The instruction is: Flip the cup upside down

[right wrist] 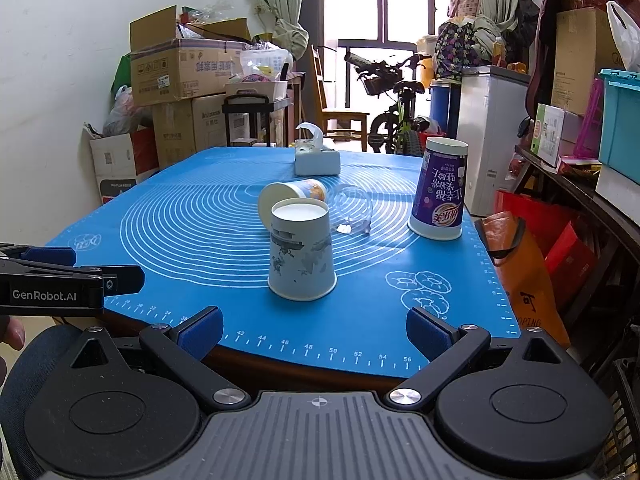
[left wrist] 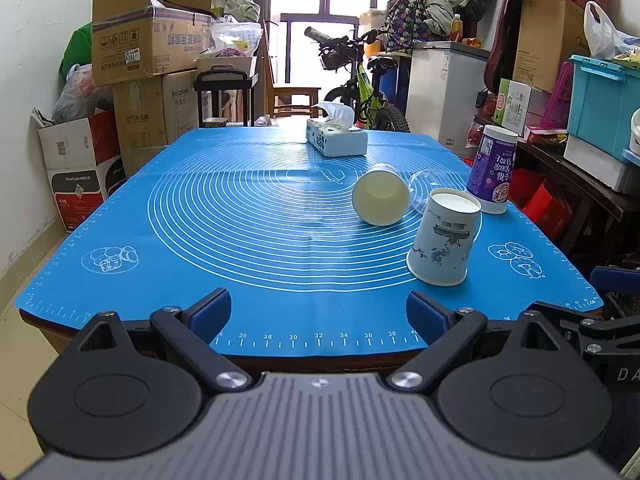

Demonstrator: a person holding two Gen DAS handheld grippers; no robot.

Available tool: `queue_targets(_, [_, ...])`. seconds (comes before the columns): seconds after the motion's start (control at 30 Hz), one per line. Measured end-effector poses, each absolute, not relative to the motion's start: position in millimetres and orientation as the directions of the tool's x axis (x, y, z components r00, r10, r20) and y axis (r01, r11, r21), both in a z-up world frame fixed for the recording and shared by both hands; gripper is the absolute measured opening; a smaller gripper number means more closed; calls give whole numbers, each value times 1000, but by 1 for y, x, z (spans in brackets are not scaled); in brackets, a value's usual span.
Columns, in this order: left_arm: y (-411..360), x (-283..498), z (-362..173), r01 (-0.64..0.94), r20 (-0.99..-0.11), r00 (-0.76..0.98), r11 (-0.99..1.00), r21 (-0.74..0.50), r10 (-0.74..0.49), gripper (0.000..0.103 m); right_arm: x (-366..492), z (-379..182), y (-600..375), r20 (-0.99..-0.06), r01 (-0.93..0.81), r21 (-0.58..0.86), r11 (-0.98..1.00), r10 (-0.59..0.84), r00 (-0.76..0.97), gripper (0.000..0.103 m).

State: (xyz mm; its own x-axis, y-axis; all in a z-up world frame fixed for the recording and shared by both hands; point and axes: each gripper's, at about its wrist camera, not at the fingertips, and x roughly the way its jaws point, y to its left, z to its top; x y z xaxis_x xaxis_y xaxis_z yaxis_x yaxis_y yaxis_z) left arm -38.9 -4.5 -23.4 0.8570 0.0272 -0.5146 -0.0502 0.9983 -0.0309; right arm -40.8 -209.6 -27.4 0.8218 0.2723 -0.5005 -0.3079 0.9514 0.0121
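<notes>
Cup point(right wrist: 291, 196) lies beyond my spread right gripper point(right wrist: 314, 334); I'd pinch mid-wall, gently. Left gripper point(left wrist: 319, 314) gapes empty too.

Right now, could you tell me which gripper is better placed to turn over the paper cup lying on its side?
Probably the right gripper: open, it faces the cluster, the lying cup just behind an inverted white cup. For the left gripper, the cups sit off right.

White ruler numbers run along the near edge of the blue silicone mat point(left wrist: 280, 264): 26 to 38 in the left wrist view, 42 to 56 in the right. At the left edge of the right view, the black side of the left gripper point(right wrist: 48, 280) reads "GenRobot.AI". A white-and-black carton point(left wrist: 80, 184) at the left reads "PANTUM". The upside-down purple paper cup point(right wrist: 440, 192) carries inverted Chinese characters, not legible.
</notes>
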Motion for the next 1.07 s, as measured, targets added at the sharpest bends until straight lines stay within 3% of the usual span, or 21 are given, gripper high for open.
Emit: queue_targets(1.07, [-10,-38,-27,-47,-521,853,999,-22,29,94,-40,-30,-213,-506,-303,21,953,272,818,98])
